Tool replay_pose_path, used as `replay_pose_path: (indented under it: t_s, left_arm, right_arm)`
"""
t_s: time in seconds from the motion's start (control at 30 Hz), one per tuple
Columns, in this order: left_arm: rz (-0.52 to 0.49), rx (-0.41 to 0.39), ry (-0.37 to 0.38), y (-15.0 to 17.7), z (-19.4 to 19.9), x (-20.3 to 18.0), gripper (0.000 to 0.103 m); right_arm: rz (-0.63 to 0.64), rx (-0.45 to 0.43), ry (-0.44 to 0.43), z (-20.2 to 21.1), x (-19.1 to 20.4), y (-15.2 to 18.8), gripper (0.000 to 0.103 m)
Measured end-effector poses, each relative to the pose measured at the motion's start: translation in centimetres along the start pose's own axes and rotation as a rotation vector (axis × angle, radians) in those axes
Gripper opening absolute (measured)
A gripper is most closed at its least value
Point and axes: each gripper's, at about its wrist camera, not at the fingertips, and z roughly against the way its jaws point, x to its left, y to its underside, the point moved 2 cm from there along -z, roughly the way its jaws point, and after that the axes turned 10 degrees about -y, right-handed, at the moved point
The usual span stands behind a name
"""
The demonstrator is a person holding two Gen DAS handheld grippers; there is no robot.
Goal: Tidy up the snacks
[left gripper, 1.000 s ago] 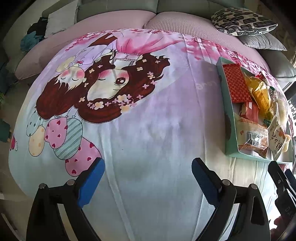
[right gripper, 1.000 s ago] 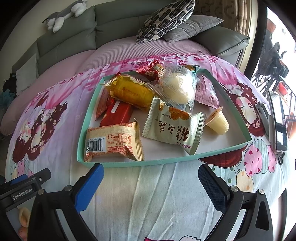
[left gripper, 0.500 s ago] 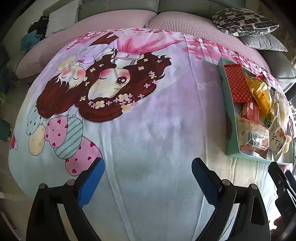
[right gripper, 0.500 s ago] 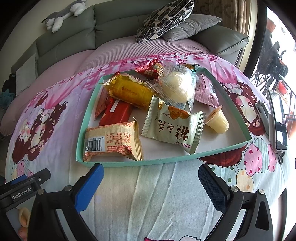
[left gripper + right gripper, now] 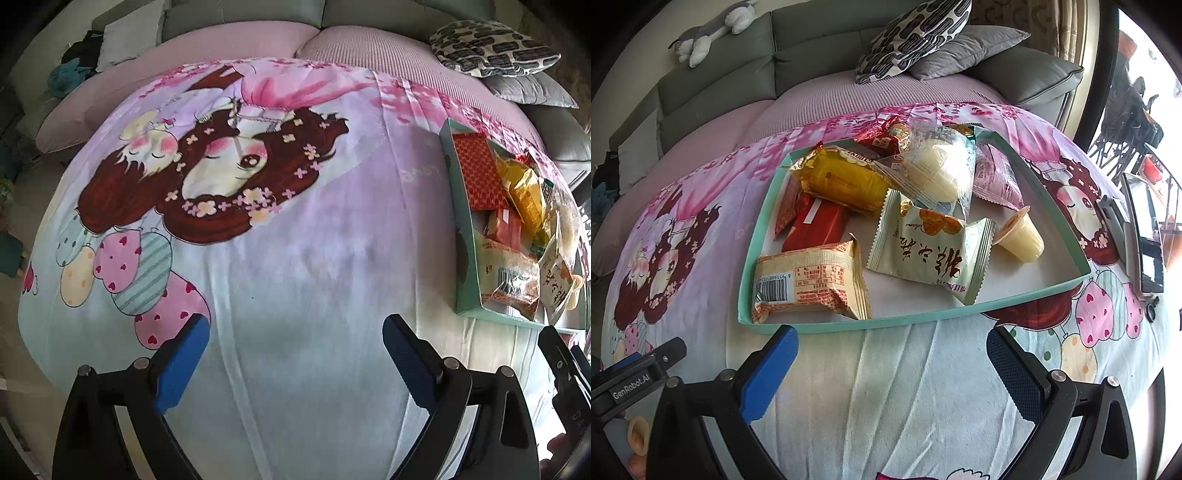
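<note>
Hovering over the cartoon cloth point(image 5: 295, 280), left gripper point(image 5: 295, 354) gapes empty; right gripper point(image 5: 892, 365) likewise, facing the snack tray point(image 5: 849, 325).

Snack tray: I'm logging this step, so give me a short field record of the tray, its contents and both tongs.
surface: cartoon-print cloth
tray: teal-rimmed tray, on the cloth
near left corner: beige barcode packet
near middle: pale green packet
right side: jelly cup, on its side
behind: yellow packet, red bar, clear-wrapped bun
left tongs: open, empty, over bare cloth
right tongs: open, empty, just short of the tray
</note>
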Motion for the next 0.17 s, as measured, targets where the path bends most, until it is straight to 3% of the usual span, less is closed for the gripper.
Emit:
replay_pose_path:
  t_s: [0.17]
  left_arm:
    - [0.017,0.005,0.021,-0.16,0.01,0.23,0.095]
  right_arm:
    - [-0.002,0.001,0.001,-0.01,0.05,0.02,0.103]
